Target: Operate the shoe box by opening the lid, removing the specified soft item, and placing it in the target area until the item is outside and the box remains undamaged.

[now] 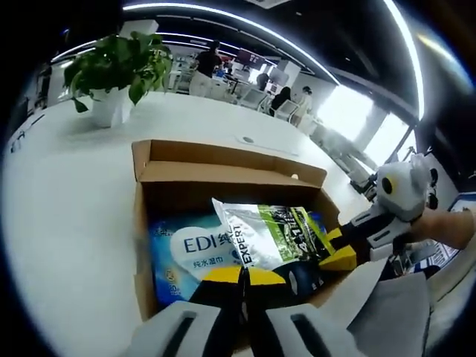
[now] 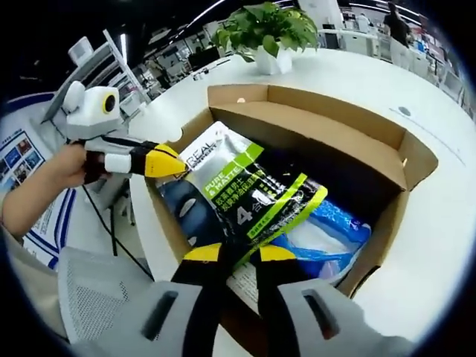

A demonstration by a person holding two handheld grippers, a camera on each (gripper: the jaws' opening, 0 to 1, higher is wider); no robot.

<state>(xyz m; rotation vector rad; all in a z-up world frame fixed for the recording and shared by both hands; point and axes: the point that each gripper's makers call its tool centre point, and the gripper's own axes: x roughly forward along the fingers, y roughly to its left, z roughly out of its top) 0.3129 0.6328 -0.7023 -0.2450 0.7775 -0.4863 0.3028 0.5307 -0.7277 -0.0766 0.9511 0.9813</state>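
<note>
Shoe box (image 2: 372, 141): plain brown cardboard, matt, raw-cut edges. Green-and-black pouch (image 2: 249, 197): glossy printed plastic film, creased. Blue wipes pack (image 1: 186, 253): shiny soft plastic wrap. Table (image 1: 67, 193): smooth white top, slight sheen. Plant pot (image 1: 104, 108): white, smooth.

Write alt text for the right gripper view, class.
The right gripper pinches a green-and-white packet in an open cardboard box on a white table. The left gripper reaches in beside it; a potted plant stands behind.
</note>
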